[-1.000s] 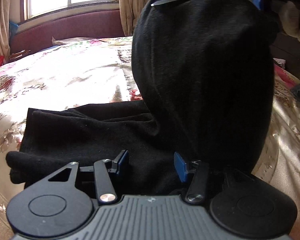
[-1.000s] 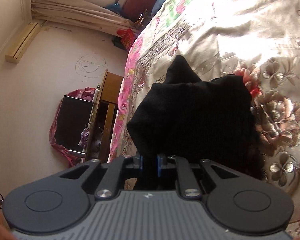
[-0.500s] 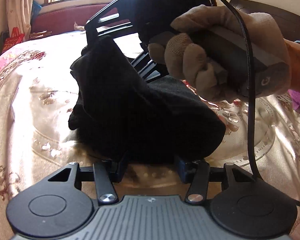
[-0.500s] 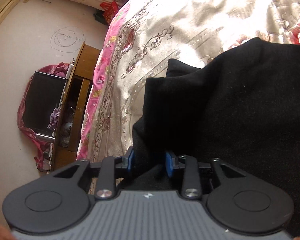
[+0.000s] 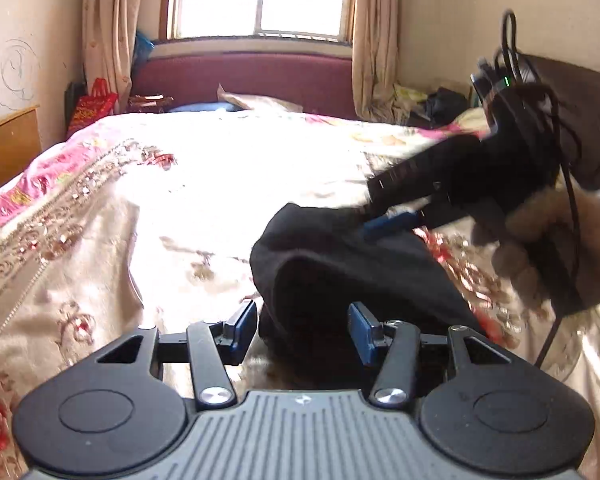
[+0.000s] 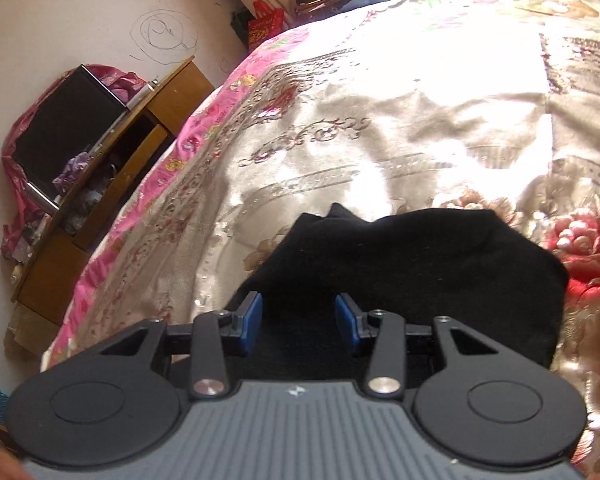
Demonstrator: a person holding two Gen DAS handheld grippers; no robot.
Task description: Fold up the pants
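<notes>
Both tongs, left [image 5: 302, 334] and right [image 6: 299, 322], are gaping, released around black pants [image 6: 420, 272] lying bunched near the bed [image 6: 380, 120]'s foot edge; soft and limp, they are looking best gripped at a folded edge.

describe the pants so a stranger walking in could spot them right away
Start at the wide bed with the shiny cream floral bedspread under the window. Near its front edge lies the folded black knit pants, a soft bundle. It is the only plain dark thing on the pale, patterned, sunlit cover.
</notes>
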